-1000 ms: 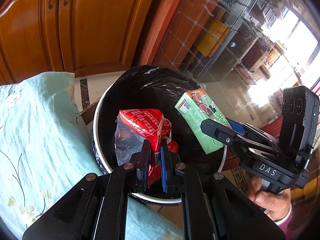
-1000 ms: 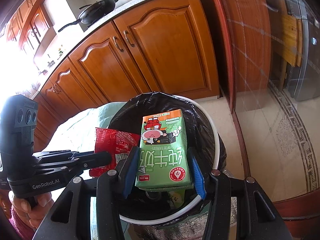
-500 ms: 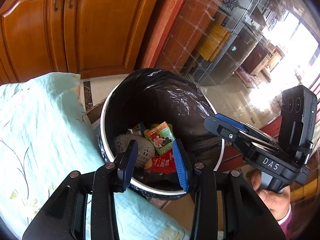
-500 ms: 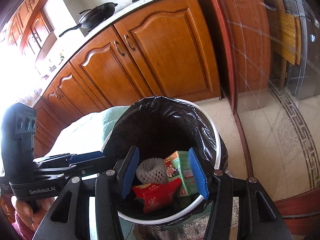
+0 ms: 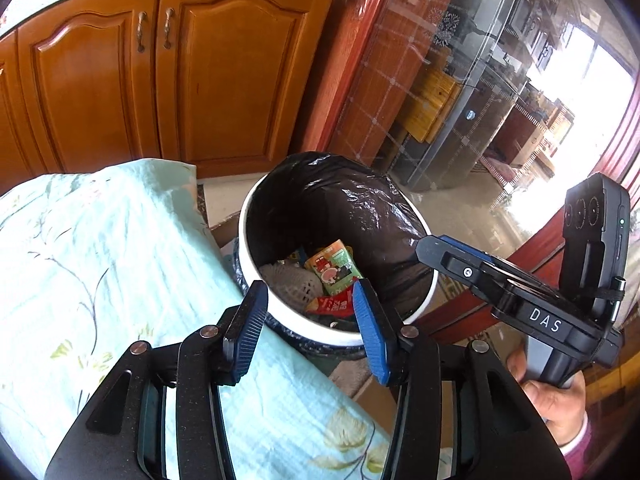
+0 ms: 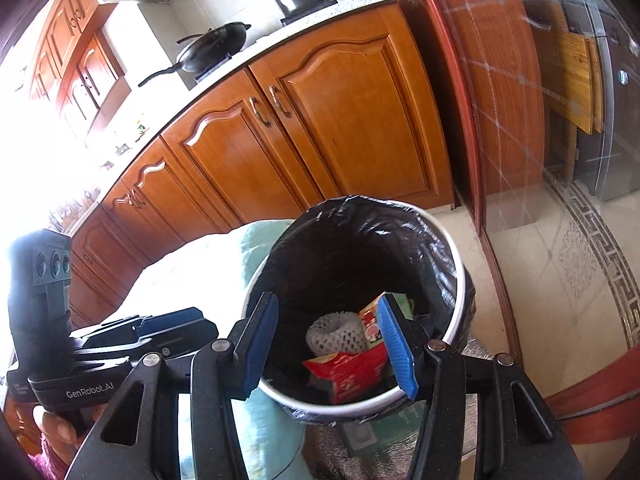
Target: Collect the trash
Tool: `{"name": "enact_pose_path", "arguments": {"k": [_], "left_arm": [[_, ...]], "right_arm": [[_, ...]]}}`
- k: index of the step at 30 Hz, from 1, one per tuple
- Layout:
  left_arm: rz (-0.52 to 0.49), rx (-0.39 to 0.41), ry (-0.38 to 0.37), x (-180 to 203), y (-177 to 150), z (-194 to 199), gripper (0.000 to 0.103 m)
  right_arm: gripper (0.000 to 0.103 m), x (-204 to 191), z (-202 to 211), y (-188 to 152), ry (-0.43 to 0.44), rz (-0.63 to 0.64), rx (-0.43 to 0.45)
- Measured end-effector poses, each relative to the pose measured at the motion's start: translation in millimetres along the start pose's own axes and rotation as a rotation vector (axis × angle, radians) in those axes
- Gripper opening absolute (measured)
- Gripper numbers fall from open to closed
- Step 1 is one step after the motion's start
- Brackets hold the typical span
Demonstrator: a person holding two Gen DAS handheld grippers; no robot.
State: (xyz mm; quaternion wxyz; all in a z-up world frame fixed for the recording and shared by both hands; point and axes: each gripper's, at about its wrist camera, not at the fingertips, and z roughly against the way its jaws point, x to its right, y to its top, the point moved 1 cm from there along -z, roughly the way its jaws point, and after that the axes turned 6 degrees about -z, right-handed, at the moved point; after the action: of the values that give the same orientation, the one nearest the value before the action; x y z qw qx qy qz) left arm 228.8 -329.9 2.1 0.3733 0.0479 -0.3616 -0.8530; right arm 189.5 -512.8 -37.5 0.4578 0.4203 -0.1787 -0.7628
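Red snack wrapper (image 5: 334, 306), crumpled, lies in black-lined white bin (image 5: 256, 276) at 6 o'clock; green milk carton (image 5: 334, 268) above, white foam net (image 5: 290, 286) at 9. Left gripper (image 5: 306, 312) jaws just opened, empty; right gripper (image 6: 326, 336) apart, empty.

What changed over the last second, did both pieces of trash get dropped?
Yes. The left gripper let go of the red wrapper, its jaws just opening; the right gripper released the green carton. Both lie in the bin. Both grippers pulled back. Bin and tablecloth unchanged.
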Motion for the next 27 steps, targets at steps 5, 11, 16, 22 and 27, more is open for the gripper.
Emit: {"name": "enact_pose_path", "arguments": {"k": [5,11,16,22,27], "left_arm": [[0.02,0.025,0.015,-5,-15,18,0.047],[0.059,0.049,0.032,-13,-36,37,0.052],[0.11,0.086,0.048,-21,-65,56,0.064],[0.145,0.151,0.087,-27,-100,84,0.069],[0.14,0.247,0.171,-26,-127,111,0.083]], "right_arm": [[0.054,-10,8,-16,0.008,-0.001,0.004],[0.056,-22,18,-38,0.017,-0.006,0.008],[0.075,-33,32,-58,0.033,-0.006,0.042],[0.087,-50,49,-88,0.019,0.014,0.104],[0.09,-67,67,-117,0.007,0.047,0.192]]}}
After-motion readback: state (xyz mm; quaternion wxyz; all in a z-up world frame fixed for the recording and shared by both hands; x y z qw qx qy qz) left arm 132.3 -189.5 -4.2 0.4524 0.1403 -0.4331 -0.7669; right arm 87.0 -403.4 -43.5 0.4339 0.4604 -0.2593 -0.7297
